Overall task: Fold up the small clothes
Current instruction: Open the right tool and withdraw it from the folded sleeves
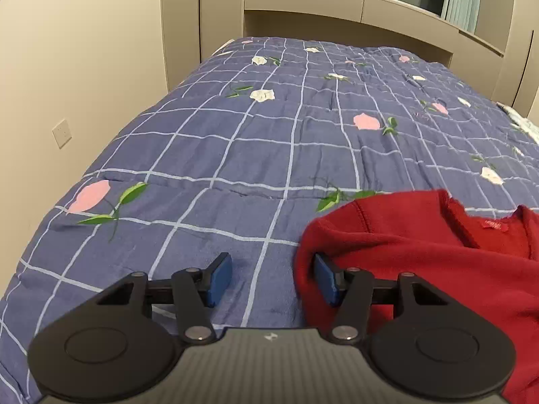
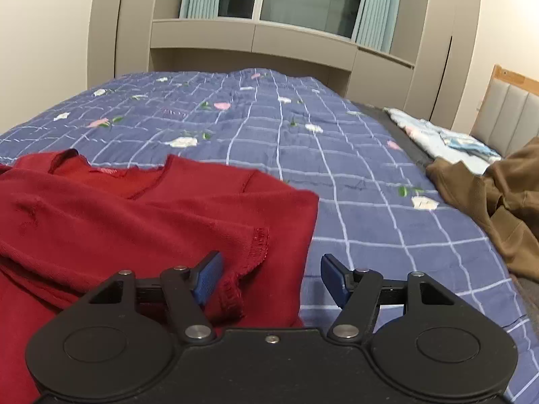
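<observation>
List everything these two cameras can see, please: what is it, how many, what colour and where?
Red top: one, dark red, spread on the near part of the bed.
Quilt: one, blue with white checks and pink and white flowers, covering the bed.
Brown garment: one, olive brown, crumpled at the bed's right edge.
Light blue cloth: one pile, pale blue, far right by the headboard.
Cabinets: beige, behind the bed.
Curtains: pale teal, at the window.
Left gripper: black, blue pads, open at the top's left edge.
Right gripper: same, open at its right edge.
</observation>
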`<move>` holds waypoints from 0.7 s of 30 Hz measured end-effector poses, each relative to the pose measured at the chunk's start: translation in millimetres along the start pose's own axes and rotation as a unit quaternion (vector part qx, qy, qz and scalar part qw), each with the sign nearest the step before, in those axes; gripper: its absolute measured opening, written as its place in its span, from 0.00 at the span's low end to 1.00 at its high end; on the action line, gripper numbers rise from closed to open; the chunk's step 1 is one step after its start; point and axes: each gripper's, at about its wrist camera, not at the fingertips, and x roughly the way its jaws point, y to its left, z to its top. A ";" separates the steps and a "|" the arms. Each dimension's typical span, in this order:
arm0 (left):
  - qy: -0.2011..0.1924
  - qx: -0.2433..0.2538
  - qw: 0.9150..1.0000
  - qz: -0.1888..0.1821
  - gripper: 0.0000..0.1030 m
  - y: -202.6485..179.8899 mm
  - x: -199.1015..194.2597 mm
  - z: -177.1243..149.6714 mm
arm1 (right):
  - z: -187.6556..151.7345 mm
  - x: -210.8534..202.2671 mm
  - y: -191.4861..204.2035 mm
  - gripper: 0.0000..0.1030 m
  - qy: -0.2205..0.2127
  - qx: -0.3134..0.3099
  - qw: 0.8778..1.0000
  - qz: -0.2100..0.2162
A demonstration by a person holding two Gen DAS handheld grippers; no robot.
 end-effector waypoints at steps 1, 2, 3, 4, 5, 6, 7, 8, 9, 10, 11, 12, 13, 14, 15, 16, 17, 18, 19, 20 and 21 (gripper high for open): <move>-0.004 -0.007 1.000 -0.003 0.68 0.3 -3.4 1.3 | 1.0 -4.0 0.1 0.64 -0.010 0.002 1.000 -0.001; -0.011 -0.015 1.000 -0.007 0.71 2.0 -7.1 3.2 | 2.5 -7.6 -0.6 0.64 -0.022 0.006 1.000 0.000; -0.024 -0.023 0.999 -0.015 0.74 3.9 -11.3 4.2 | 4.0 -9.5 -0.8 0.64 -0.030 0.009 1.000 0.001; -0.037 -0.027 0.999 -0.023 0.74 4.9 -14.2 4.8 | 6.2 -9.4 -1.1 0.64 -0.034 0.010 0.999 0.000; -0.042 -0.026 0.998 -0.025 0.75 3.1 -14.2 5.6 | 8.4 -7.3 -0.7 0.64 -0.035 0.009 0.999 -0.004; -0.038 -0.022 0.999 -0.020 0.75 -0.9 -10.9 6.6 | 10.3 -4.1 -0.1 0.64 -0.030 0.006 1.000 -0.007; -0.029 -0.018 0.999 -0.012 0.75 -4.4 -6.1 6.8 | 11.5 1.8 0.8 0.64 -0.020 0.000 1.000 -0.014; -0.014 -0.012 1.000 0.002 0.75 -7.8 1.2 6.2 | 11.2 6.2 2.1 0.64 -0.009 -0.006 1.000 -0.024; 0.001 -0.006 1.000 0.017 0.77 -10.6 8.8 4.3 | 9.8 12.8 2.6 0.66 0.001 -0.012 0.999 -0.033; 0.000 -0.001 1.000 0.023 0.80 -11.8 12.6 2.4 | 7.5 17.7 1.0 0.67 0.007 -0.011 0.999 -0.031; -0.010 0.003 1.000 0.028 0.81 -13.3 12.0 1.2 | 6.3 18.7 -2.5 0.69 0.008 -0.002 1.000 -0.029; -0.010 0.005 0.999 0.031 0.81 -14.2 9.8 0.9 | 6.8 17.0 -4.9 0.69 0.008 0.005 1.000 -0.027; -0.010 0.004 1.000 0.030 0.80 -13.8 6.9 1.3 | 7.2 13.5 -5.5 0.69 0.004 0.004 1.000 -0.028; -0.011 0.001 1.000 0.027 0.81 -12.2 3.4 1.1 | 6.8 8.7 -5.4 0.69 -0.002 -0.001 0.999 -0.032; -0.012 -0.005 1.000 0.023 0.82 -9.7 -1.4 0.4 | 6.2 3.1 -5.6 0.68 -0.006 -0.003 0.999 -0.032; -0.012 -0.013 1.000 0.018 0.83 -6.5 -7.8 -0.7 | 5.1 -3.4 -5.9 0.69 -0.012 -0.003 1.000 -0.026; -0.015 -0.020 1.000 0.010 0.83 -3.5 -15.3 -2.9 | 2.9 -10.3 -5.6 0.69 -0.017 -0.003 1.000 -0.020; -0.023 -0.026 0.999 -0.002 0.86 0.8 -25.7 -7.6 | 0.2 -16.5 -4.6 0.69 -0.020 -0.005 1.000 -0.016; -0.031 -0.029 0.999 -0.010 0.91 3.1 -35.9 -13.6 | -2.7 -21.9 -2.8 0.69 -0.019 -0.010 1.000 -0.015; -0.042 -0.027 0.999 -0.018 0.92 4.7 -47.1 -22.4 | -6.3 -26.0 -0.6 0.69 -0.018 -0.017 1.000 -0.012; -0.048 -0.018 0.998 -0.023 0.94 5.2 -53.4 -29.7 | -10.1 -27.8 1.9 0.70 -0.013 -0.025 1.000 -0.010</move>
